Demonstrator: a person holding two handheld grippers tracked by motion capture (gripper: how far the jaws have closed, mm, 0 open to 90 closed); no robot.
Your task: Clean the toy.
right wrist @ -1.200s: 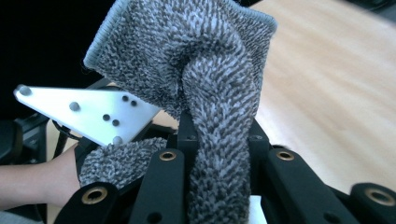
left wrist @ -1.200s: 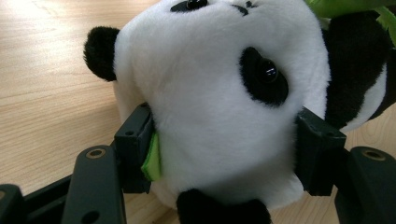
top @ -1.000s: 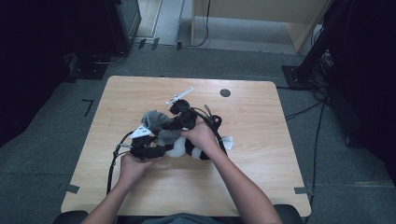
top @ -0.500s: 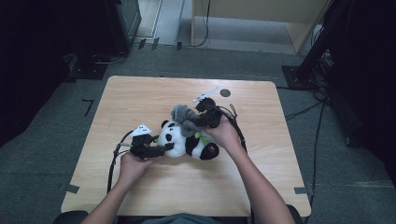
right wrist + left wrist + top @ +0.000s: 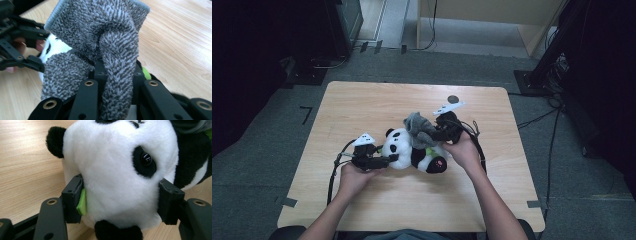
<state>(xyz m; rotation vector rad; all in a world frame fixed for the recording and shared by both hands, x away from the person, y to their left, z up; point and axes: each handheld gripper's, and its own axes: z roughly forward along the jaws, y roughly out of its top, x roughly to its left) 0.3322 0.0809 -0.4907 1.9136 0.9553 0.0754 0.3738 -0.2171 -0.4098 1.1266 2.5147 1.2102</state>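
Jaws of right gripper (image 5: pixel 436 134) lifted grey cloth (image 5: pixel 418 126) off panda (image 5: pixel 404 150).

Plush panda (image 5: pixel 412 152) lying mid-table (image 5: pixel 362 105), cloth (image 5: pixel 418 129) on it, left gripper (image 5: pixel 391 160) at its left, right gripper (image 5: pixel 434 136) behind.

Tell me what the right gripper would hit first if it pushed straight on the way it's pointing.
Probably the panda plush: the right gripper, shut on the grey cloth, points left across the table at the panda's body, right beside it. Depth is unclear.
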